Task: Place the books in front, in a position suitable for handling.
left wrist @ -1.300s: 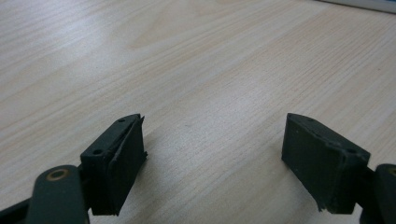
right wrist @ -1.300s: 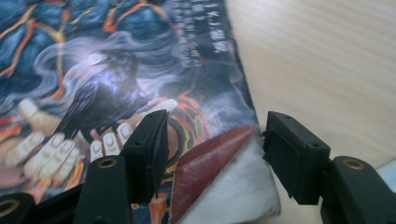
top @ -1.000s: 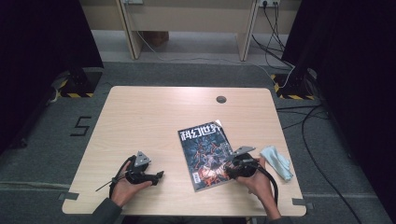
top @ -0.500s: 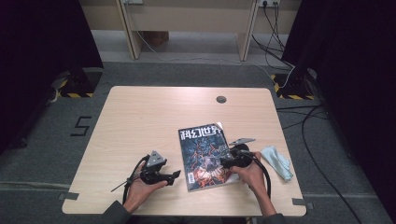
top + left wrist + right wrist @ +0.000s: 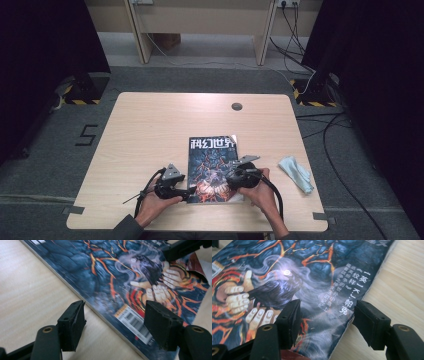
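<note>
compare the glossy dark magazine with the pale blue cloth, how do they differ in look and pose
The glossy dark magazine lies flat as a crisp rectangle; the pale blue cloth is crumpled and shapeless. The magazine is far larger and busily printed in orange and blue; the cloth is plain. Both grippers reach the magazine; the cloth lies apart. Both rest on the wooden table.

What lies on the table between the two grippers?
The magazine lies between the left gripper and the right gripper, its lower part spanning the stretch; the high view shows this.

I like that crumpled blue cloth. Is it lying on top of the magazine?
No, the cloth lies on the bare table, right of the magazine.
</note>
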`<state>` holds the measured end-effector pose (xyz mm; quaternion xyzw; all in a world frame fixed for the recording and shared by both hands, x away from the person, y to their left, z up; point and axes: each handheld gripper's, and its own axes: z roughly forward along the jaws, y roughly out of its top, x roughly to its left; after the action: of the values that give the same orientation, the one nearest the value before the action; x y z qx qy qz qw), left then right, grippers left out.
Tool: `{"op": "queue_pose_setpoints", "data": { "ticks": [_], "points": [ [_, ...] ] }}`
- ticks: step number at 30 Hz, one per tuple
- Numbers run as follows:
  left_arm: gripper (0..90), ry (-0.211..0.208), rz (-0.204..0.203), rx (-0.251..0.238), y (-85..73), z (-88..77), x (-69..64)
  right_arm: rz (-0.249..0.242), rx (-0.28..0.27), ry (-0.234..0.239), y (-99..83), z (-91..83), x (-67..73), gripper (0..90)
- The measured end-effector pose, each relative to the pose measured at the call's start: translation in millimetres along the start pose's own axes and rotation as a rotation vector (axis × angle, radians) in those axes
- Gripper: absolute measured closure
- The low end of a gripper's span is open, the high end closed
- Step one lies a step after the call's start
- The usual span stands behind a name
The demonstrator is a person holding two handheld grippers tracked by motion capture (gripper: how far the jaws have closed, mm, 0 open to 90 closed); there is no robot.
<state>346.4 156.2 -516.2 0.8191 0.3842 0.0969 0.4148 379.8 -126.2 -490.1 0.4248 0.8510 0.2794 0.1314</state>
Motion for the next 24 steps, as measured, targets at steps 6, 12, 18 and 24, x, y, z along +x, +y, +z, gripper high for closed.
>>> {"op": "queue_pose_setpoints", "data": {
  "ticks": [6, 12, 18, 24],
  "points": [
    [38.0, -0.005, 0.004, 0.011, -7.2, -10.6, 1.4, -0.034, -0.002, 0.01, 1.3, 1.6, 13.8, 38.0],
    [36.9, 0.019, 0.07, 0.031, -9.3, -16.3, -9.5, -0.051, 0.002, 0.034, 1.6, 1.7, 19.1, 37.4],
    [37.0, 0.021, 0.08, 0.027, -9.9, -16.5, -10.9, -0.04, -0.003, 0.046, 0.1, 2.0, 17.4, 37.0],
    [36.4, 0.001, 0.08, 0.028, -9.6, -16.8, -10.0, -0.034, -0.006, 0.054, -0.6, 1.9, 15.6, 36.0]
  ]
}}
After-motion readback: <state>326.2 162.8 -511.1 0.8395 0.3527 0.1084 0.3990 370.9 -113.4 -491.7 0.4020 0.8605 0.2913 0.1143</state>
